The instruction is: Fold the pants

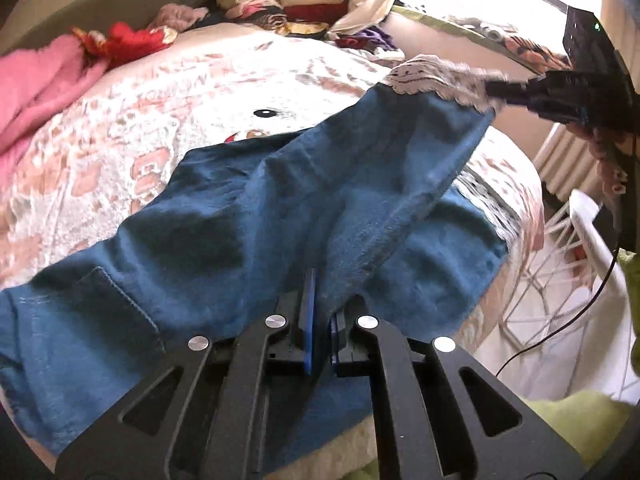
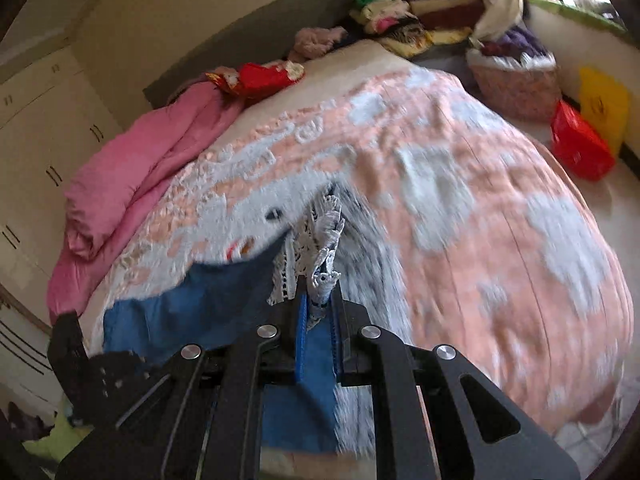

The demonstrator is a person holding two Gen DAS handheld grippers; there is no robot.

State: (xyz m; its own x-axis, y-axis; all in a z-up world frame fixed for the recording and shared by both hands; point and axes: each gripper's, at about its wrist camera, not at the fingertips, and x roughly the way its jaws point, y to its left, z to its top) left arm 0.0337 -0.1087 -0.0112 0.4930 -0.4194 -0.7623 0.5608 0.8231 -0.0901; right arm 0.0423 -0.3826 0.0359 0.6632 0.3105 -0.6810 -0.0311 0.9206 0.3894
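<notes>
Blue pants with a white lace-trimmed cuff lie spread across a bed, one leg lifted off the cover and stretched up toward the right of the left wrist view. The left tool has its two fingers closed tight on a raised fold of the blue fabric near the crotch, at the near edge of the bed. The right tool is closed on the lace cuff, which bunches up between its blue pads; in the left wrist view this tool appears at the far right, holding the cuff in the air above the bed. The other leg lies flat under the lifted one, with a back pocket showing at the near left.

The bed cover is peach and white with a cartoon face. A rolled pink quilt lies along the bed's far left side, touching a red patterned cloth. Stacks of folded clothes sit beyond the head of the bed. A woven basket of laundry stands on the floor beside the bed, near a red bag and a yellow one. A white wire rack stands by the bed's near right corner.
</notes>
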